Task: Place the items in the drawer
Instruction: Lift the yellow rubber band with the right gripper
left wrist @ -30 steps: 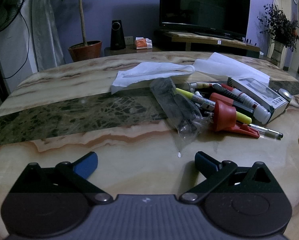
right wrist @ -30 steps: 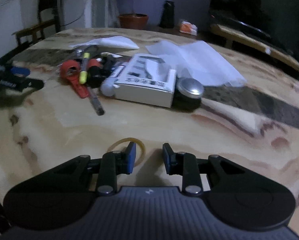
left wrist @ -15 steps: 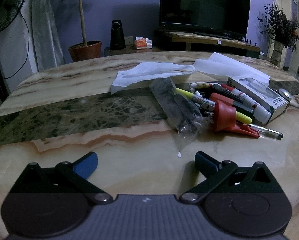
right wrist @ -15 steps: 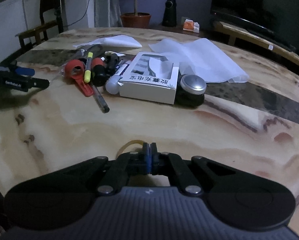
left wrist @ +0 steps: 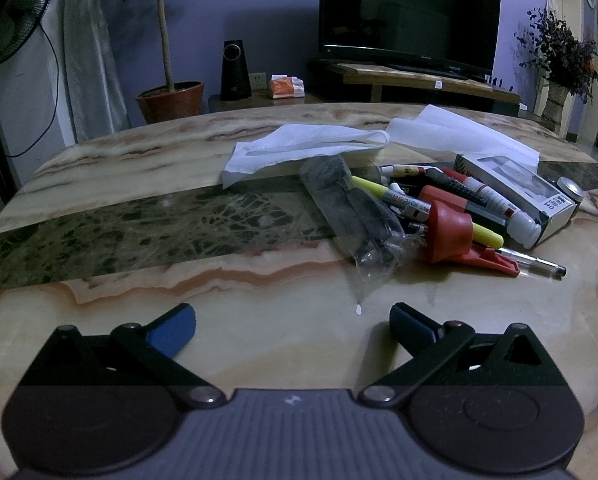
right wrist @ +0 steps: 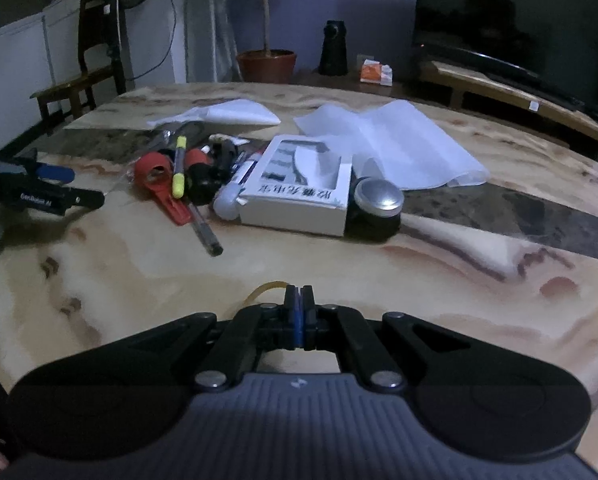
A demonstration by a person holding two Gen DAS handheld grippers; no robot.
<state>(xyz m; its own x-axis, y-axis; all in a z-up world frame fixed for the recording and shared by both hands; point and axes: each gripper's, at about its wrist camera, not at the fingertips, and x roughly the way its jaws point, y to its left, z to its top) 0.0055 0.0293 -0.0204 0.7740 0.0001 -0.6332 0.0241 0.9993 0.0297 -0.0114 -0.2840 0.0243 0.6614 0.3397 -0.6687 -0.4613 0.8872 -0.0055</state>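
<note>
A thin yellow rubber band (right wrist: 259, 294) loops out to the left of my right gripper (right wrist: 297, 300), which is shut on it just above the marble table (right wrist: 379, 272). Farther off lies a heap of pens and markers (right wrist: 179, 168) with a red plastic tool (right wrist: 159, 184), a white window box (right wrist: 299, 196) and a round metal-lidded tin (right wrist: 379, 204). My left gripper (left wrist: 293, 320) stands open over bare tabletop, short of a clear bag holding something black (left wrist: 355, 216) and the red tool (left wrist: 451, 232). No drawer is in view.
White tissue (left wrist: 299, 148) and a sheet of thin paper (right wrist: 391, 144) lie behind the heap. Beyond the table (left wrist: 139, 320) stand a potted plant (left wrist: 171, 100), a speaker (left wrist: 233, 70), a TV (left wrist: 411, 16) on a low stand, a fan and a wooden chair (right wrist: 83, 76).
My right gripper went from open around the rubber band to shut on it, then rose and drew back a little. The left gripper has not moved.
</note>
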